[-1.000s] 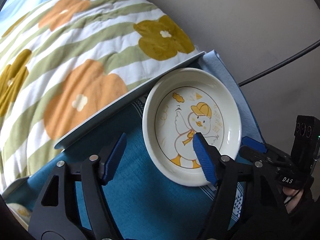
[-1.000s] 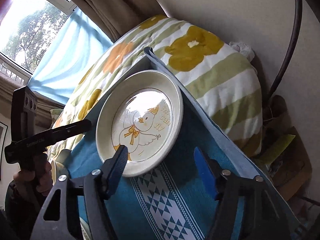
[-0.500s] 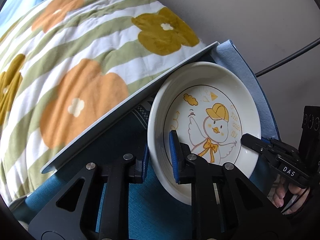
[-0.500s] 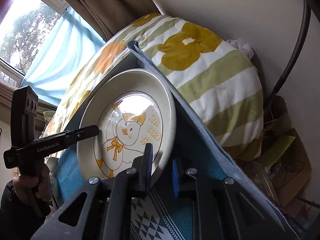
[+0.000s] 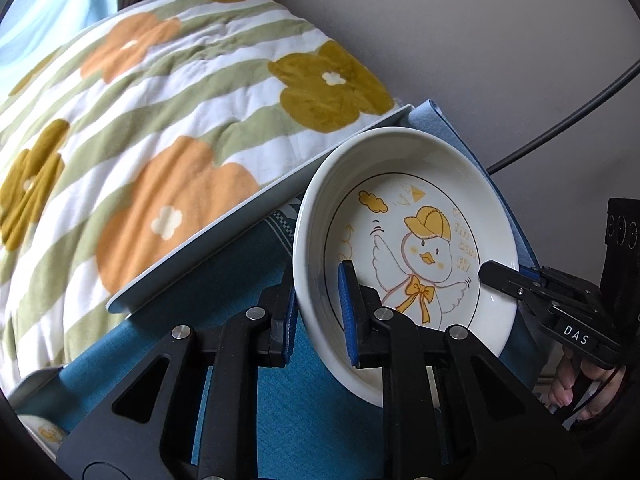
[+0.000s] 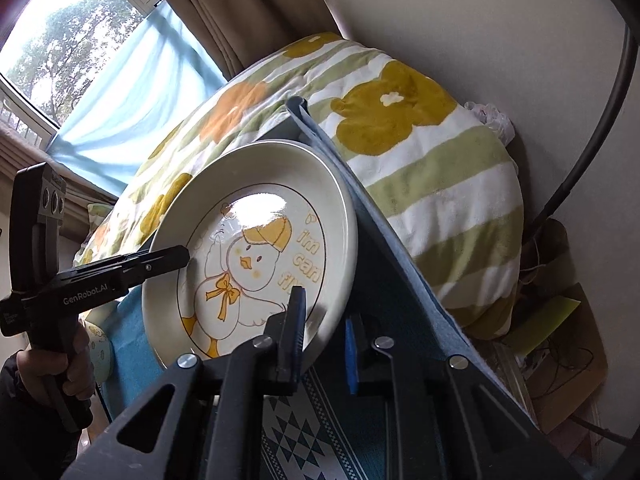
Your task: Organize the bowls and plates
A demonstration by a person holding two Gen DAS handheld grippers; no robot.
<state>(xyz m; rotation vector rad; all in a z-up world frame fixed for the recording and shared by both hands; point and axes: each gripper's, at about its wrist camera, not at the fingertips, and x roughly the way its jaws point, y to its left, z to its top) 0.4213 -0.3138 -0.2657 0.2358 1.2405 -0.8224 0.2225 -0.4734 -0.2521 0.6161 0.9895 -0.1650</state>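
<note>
Tongs clamp the duck plate (image 5: 420, 208): left tongs (image 5: 318, 316) and right tongs (image 6: 324, 344) pinch opposite rims, so we judge sorting barely begun.

Window (image 6: 60, 52) daylight — plate (image 6: 256, 208) glare, fisheye-bent dark edges.

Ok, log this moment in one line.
left gripper: shut on white ceramic duck plate rim | right gripper: shut on opposite rim

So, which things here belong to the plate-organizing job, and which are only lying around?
Belongs to the job:
- white ceramic plate with a yellow duck drawing
- left tongs, shut on its rim
- right tongs, shut on its rim

Just lying about:
- green-striped flowered blanket
- blue patterned cloth
- black cable
</note>
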